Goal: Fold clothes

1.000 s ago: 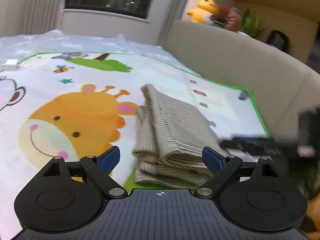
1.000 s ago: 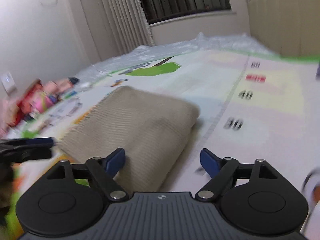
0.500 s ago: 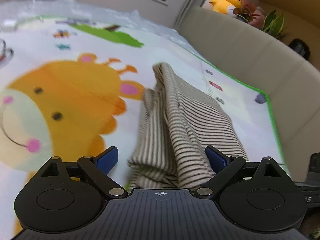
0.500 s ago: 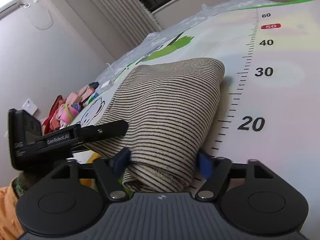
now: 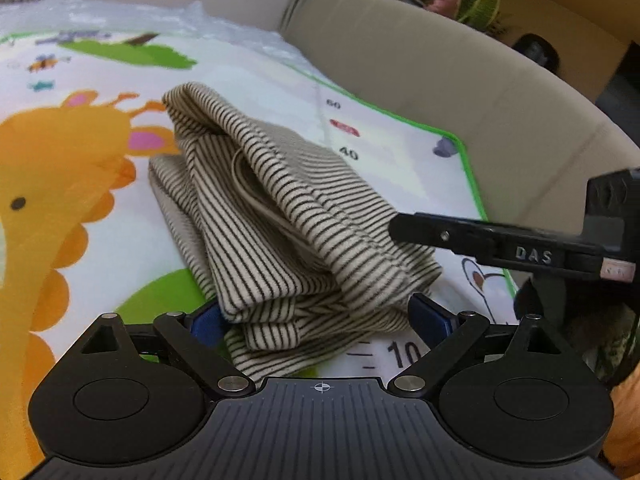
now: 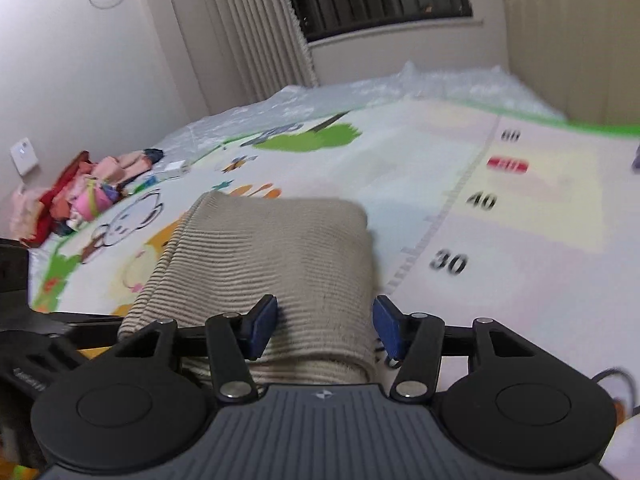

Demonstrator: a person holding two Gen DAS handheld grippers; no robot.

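Down low in the left wrist view, the left gripper (image 5: pixel 318 316) stands wide open around the near end of the folded striped cloth (image 5: pixel 280 216), which lies mid-frame on the play mat (image 5: pixel 64 160). Next, in the right wrist view, the right gripper (image 6: pixel 326 326) is closing, with the cloth (image 6: pixel 276 256) between its blue pads (image 6: pixel 262 326), the right pad not yet touching.

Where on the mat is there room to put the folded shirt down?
Bare mat lies right of the striped shirt, along the number ruler. More lies beyond it, towards the plastic sheet. The clothes pile crowds the left edge.
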